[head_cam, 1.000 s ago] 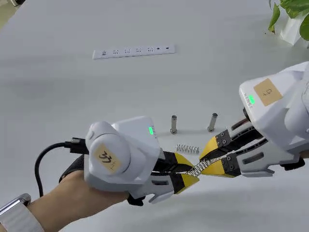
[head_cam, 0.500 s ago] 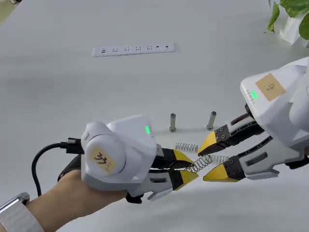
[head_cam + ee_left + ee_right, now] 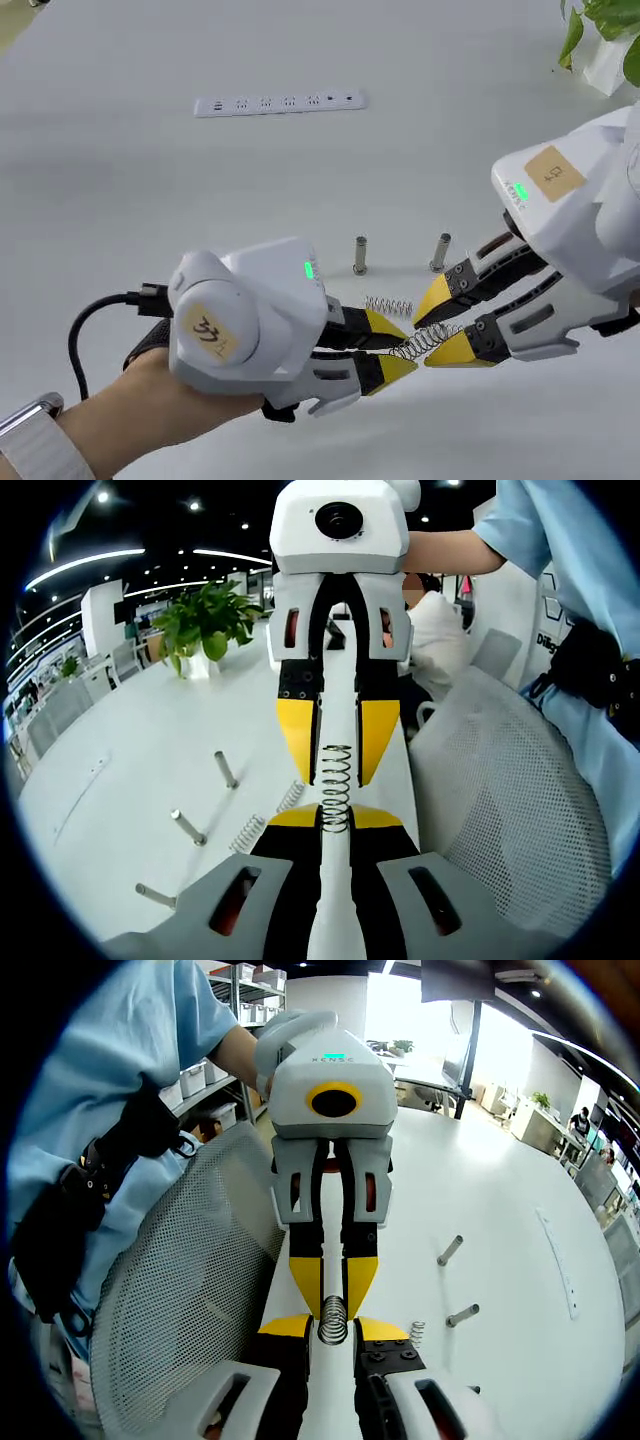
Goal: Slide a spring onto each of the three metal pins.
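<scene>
My left gripper (image 3: 405, 352) is shut on the near end of a steel spring (image 3: 440, 333), held just above the white table (image 3: 150, 200). My right gripper (image 3: 422, 340) faces it, jaws open a little on either side of the spring's far end, with thin gaps showing in the left gripper view (image 3: 337, 780). In the right gripper view the spring (image 3: 332, 1322) is seen end-on between my own tips. Two metal pins (image 3: 360, 255) (image 3: 441, 252) stand upright just behind the grippers. A third pin (image 3: 155, 895) shows in the left gripper view. A loose spring (image 3: 388, 306) lies near them.
A white power strip (image 3: 280, 103) lies at the far side of the table. A potted plant (image 3: 600, 30) stands at the back right. The left gripper's black cable (image 3: 90, 330) trails off to the left. A mesh chair (image 3: 500, 800) and a person are beyond the table edge.
The right gripper's jaws, close on the spring a second ago, opened wide and have now narrowed again around it. The left gripper has kept its hold.
</scene>
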Tool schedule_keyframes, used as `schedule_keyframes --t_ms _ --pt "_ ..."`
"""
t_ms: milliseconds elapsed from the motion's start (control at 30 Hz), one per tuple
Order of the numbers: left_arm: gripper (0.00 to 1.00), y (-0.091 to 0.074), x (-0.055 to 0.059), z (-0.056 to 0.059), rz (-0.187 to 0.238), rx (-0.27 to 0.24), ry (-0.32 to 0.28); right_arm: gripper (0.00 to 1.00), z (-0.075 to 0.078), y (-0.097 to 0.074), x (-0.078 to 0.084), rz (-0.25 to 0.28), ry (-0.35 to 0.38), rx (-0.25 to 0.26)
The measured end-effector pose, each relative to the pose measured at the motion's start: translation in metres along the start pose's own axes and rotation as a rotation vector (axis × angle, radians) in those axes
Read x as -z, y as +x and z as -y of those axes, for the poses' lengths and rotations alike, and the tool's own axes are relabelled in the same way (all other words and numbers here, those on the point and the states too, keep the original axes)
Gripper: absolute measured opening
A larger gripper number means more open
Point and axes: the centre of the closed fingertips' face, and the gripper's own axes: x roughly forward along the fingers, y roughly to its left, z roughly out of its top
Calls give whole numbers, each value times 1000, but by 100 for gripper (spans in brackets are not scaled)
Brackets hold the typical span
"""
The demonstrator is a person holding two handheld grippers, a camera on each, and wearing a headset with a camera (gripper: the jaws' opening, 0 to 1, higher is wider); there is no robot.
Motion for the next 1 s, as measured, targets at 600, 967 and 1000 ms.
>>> schedule_keyframes --t_ms 600,967,1000 --pt "6 -1 -6 2 32 -2 -6 8 -1 2 -3 4 -5 -21" --pt "6 0 -9 4 48 1 -18 8 -1 2 0 -20 -18 -29" --pt "6 0 -9 4 49 0 -20 8 -1 2 0 -22 -15 -31"
